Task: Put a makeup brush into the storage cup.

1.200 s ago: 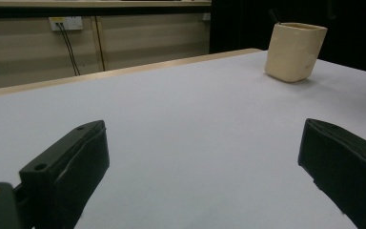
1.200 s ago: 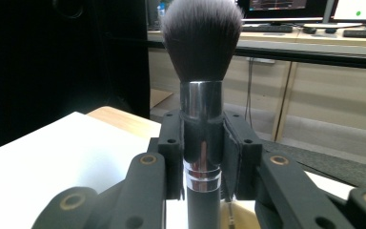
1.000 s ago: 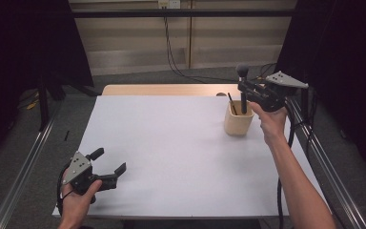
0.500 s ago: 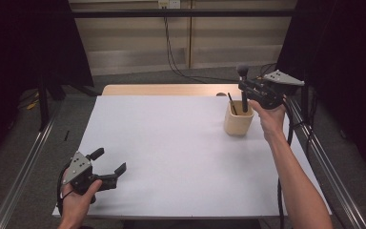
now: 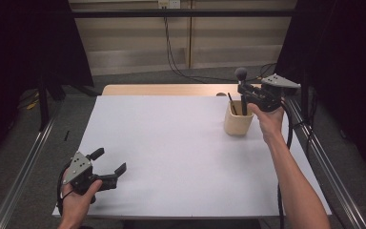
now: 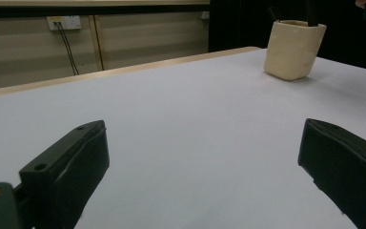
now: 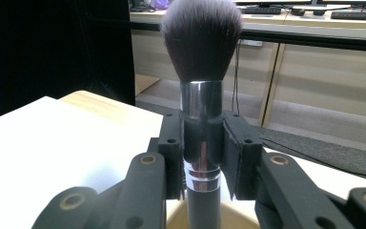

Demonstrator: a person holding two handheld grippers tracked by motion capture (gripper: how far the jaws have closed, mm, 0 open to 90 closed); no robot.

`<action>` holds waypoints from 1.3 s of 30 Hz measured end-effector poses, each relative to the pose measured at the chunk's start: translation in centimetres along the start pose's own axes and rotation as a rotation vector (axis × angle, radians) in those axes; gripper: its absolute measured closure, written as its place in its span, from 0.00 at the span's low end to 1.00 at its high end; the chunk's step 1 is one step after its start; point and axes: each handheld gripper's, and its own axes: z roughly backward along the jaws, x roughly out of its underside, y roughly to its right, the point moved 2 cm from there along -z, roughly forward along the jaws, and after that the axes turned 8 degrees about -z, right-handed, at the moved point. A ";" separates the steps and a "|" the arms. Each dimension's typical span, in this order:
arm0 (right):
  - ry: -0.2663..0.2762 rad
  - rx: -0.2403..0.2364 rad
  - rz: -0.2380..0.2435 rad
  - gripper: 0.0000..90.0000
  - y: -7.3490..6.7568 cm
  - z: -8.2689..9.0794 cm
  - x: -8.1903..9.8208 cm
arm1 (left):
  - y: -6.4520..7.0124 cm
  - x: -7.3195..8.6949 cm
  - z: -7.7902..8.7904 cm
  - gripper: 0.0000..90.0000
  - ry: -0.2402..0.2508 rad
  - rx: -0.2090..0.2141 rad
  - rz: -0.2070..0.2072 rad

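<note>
A makeup brush (image 7: 201, 86) with a dark bristle head and silver ferrule stands upright, its bristle head up, between the pads of my right gripper (image 7: 202, 143), which is shut on it. In the high view that right gripper (image 5: 245, 93) holds the brush (image 5: 241, 75) over a cream cup (image 5: 238, 120) at the table's far right, the handle reaching down into the cup. A thin dark stick (image 5: 231, 104) also leans in the cup. My left gripper (image 5: 108, 162) rests open near the front left edge, nothing between its jaws. The cup (image 6: 293, 47) stands far off in the left gripper view.
The white table top (image 5: 171, 143) spreads between the two hands. A wooden strip (image 5: 167, 89) runs along its far edge. Metal rails (image 5: 324, 157) flank both sides, and cables hang down the back wall (image 5: 171, 43).
My right gripper has sunk a little with the brush, bringing the handle lower into the cup. The left gripper has stayed where it was.
</note>
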 end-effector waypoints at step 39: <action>-0.028 -0.003 -0.067 0.80 1.9 -0.2 4.0 | 0.1 0.1 0.0 0.03 -0.002 0.001 0.000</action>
